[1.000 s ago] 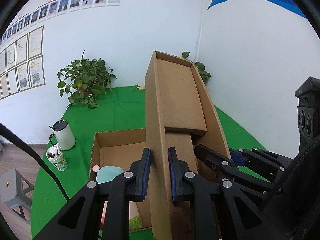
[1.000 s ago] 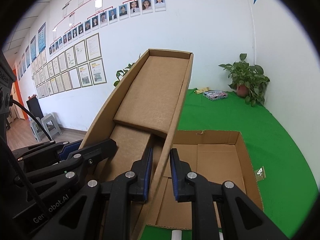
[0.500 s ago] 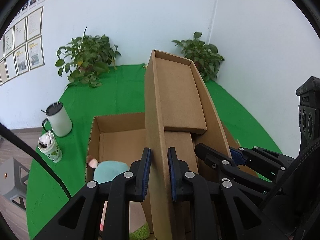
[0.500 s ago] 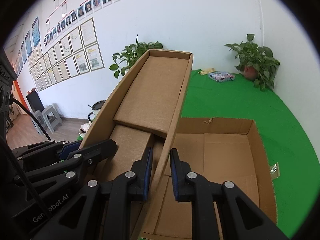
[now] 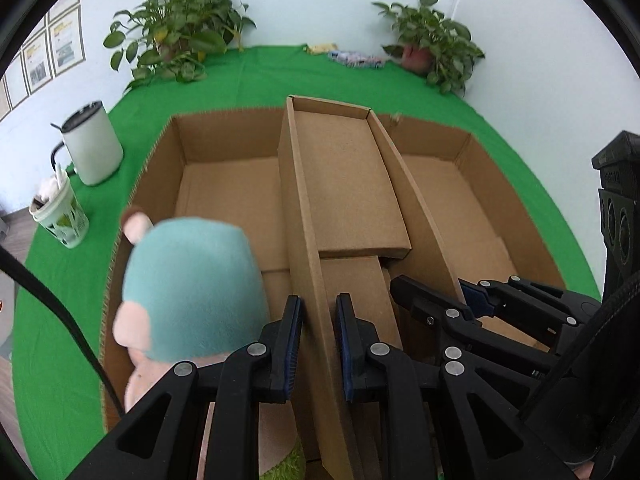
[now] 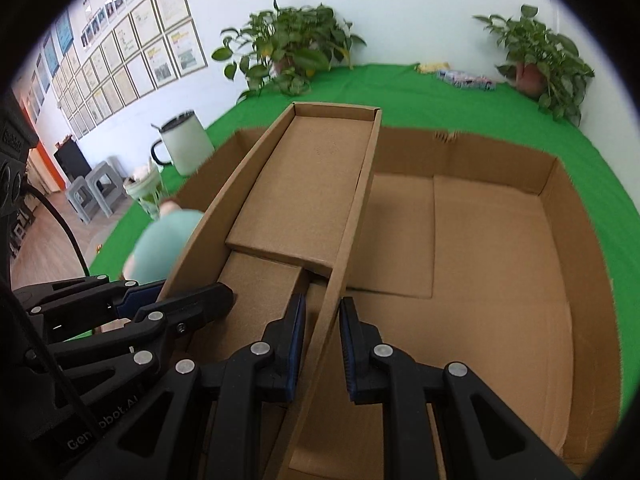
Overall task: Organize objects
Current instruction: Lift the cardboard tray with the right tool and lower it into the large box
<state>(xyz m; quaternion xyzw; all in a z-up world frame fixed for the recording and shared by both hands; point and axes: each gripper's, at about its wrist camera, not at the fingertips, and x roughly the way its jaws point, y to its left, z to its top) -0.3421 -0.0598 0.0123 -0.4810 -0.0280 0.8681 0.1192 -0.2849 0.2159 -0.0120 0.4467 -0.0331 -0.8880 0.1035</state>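
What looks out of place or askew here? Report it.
The narrow cardboard tray is tilted, held over the big open box by the left gripper and right gripper, each clamped on a side wall. The plush toy pokes above the box's left wall.

White walls (image 6: pixel 408 4) meet in a corner behind a counter (image 6: pixel 400 92) draped in green cloth. Rows of framed papers (image 6: pixel 120 64) hang on the left wall. Two grey stools (image 6: pixel 94 192) stand on wood flooring (image 6: pixel 44 248). Light is even and bright.
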